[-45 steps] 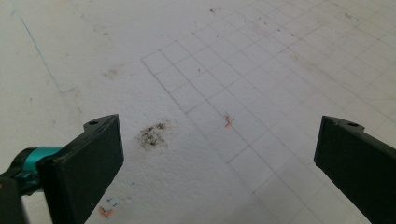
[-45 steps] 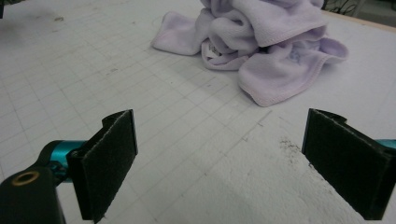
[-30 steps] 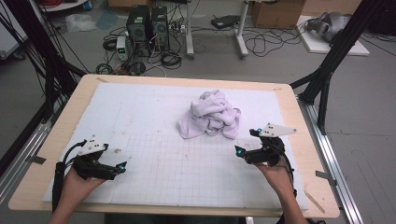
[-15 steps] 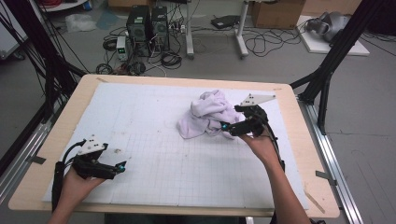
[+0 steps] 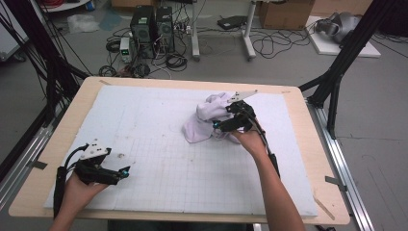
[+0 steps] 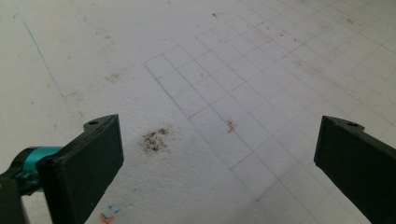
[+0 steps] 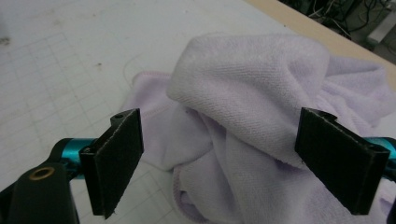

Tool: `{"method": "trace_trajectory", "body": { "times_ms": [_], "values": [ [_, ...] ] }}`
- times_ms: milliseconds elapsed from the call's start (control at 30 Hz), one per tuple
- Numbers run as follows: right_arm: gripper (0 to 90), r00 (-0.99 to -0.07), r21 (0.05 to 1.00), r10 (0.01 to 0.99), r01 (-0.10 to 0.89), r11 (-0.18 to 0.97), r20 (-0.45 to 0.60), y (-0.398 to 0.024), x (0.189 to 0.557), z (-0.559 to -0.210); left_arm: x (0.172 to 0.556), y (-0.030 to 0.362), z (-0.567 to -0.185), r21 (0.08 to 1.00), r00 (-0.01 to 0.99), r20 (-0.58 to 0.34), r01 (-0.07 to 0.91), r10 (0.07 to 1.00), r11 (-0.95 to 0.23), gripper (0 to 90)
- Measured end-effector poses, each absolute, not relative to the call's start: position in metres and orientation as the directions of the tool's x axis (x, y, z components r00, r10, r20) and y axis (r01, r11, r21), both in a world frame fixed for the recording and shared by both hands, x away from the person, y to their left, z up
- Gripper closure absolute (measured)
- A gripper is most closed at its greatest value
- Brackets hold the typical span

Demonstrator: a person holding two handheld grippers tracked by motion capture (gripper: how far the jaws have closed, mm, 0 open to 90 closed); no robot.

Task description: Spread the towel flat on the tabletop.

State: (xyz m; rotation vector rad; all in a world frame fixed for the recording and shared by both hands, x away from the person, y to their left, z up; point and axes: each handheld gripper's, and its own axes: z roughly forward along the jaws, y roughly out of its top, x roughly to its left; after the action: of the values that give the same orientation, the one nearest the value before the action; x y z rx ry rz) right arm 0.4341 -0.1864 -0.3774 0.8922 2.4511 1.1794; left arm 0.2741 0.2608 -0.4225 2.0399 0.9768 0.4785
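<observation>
One towel (image 5: 206, 117) on my board, a crumpled lilac heap right of centre on the white gridded mat (image 5: 144, 110), toward the far edge. Two grippers in play. My right gripper (image 5: 222, 126) was at the towel's near right side; in the right gripper view its jaws stood spread, one to each side of a thick fold, and had just been closing a little with the cloth between them, pads not yet pressing on it. My left gripper (image 5: 126, 172) sat well apart at the near left of the mat, jaws wide over bare grid and one dark smudge (image 6: 155, 139). The right hand (image 5: 250, 139) covered part of the towel's near right edge, and how the cloth was folded inside the heap I couldn't make out.
</observation>
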Motion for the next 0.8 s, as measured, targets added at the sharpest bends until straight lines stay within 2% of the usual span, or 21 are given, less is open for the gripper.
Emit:
{"method": "trace_trajectory", "body": {
  "times_ms": [233, 500, 667, 800],
  "values": [
    [17.8, -0.762, 0.744, 0.647, 0.436, 0.507, 0.005, -0.177, 0.446, -0.397, 0.275, 0.26, -0.423, 0.794, 0.631, -0.005, 0.474, 0.776, -0.38, 1.9],
    [24.9, -0.761, 0.685, 0.643, 0.422, 0.594, -0.089, -0.158, 0.452, -0.416, 0.275, 0.259, -0.424, 0.792, 0.635, -0.005, 0.475, 0.773, -0.385, 1.8],
    [36.6, -0.75, 0.649, 0.644, 0.415, 0.638, -0.154, -0.147, 0.451, -0.425, 0.275, 0.259, -0.424, 0.791, 0.633, -0.008, 0.477, 0.775, -0.382, 1.9],
    [48.3, -0.734, 0.651, 0.662, 0.429, 0.626, -0.152, -0.145, 0.451, -0.427, 0.275, 0.258, -0.424, 0.792, 0.636, -0.007, 0.474, 0.772, -0.383, 1.8]
  ]
}}
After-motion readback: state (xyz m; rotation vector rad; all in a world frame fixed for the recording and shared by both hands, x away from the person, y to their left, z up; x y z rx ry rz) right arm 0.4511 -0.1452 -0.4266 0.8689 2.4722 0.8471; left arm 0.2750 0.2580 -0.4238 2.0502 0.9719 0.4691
